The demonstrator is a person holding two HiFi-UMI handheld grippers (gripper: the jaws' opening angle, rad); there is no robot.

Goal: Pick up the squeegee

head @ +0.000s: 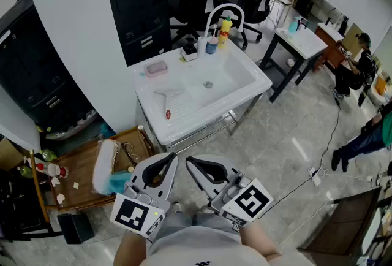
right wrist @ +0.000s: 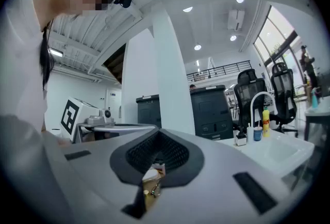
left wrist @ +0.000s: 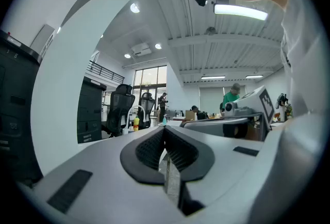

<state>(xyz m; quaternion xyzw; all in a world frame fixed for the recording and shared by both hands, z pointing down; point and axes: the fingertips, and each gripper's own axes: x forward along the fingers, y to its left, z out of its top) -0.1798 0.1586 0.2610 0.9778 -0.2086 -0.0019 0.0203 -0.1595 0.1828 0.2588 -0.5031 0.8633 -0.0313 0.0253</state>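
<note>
The squeegee, pale with a red-tipped handle, lies on the ribbed drainer at the left of the white sink table. Both grippers are held close to my body, well short of the table and pointing level toward it. My left gripper has its jaws together with nothing between them, as its own view confirms. My right gripper sits beside it, also shut and empty. In the right gripper view the sink shows at the right; the squeegee is hidden there.
A white faucet, a yellow bottle and a pink soap dish stand along the sink's back. A low wooden shelf with clutter lies at the left. Black cabinets, office chairs, another white table and people stand beyond.
</note>
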